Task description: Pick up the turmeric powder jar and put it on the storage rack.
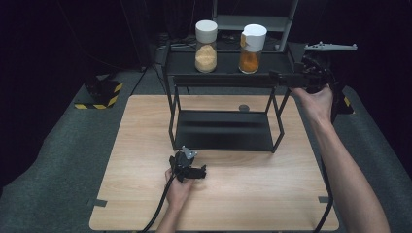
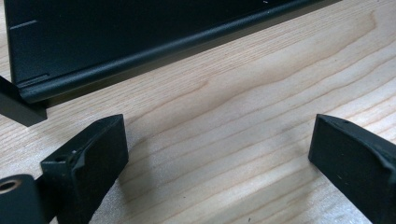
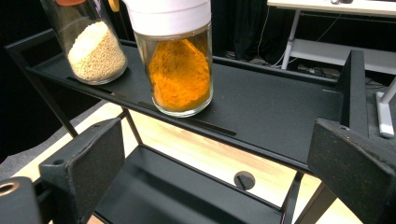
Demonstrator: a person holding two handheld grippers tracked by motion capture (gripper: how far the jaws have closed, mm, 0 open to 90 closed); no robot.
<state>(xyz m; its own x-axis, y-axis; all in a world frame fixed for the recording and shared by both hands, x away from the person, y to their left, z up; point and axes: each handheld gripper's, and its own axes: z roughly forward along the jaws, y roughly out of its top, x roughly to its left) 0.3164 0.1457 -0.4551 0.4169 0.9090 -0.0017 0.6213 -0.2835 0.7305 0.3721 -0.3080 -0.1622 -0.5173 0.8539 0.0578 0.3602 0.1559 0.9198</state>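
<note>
This looks like a lab or recording studio: black curtains all around, grey carpet, a hazard-striped floor block [image 1: 101,94], a lone wooden desk [image 1: 243,194] with tape marks, and a black metal rack [image 1: 223,73] staged on it.

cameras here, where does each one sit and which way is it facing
High view: above the person's side, looking forward and down on the wooden table; both forearms, left gripper and right gripper show.
Left gripper view: low over the table, facing the rack's lower shelf; own open jaws.
Right gripper view: at the rack's right end, facing the orange-powder jar and grain jar; own open jaws.
Shared: high and right gripper views both show the two jars.
</note>
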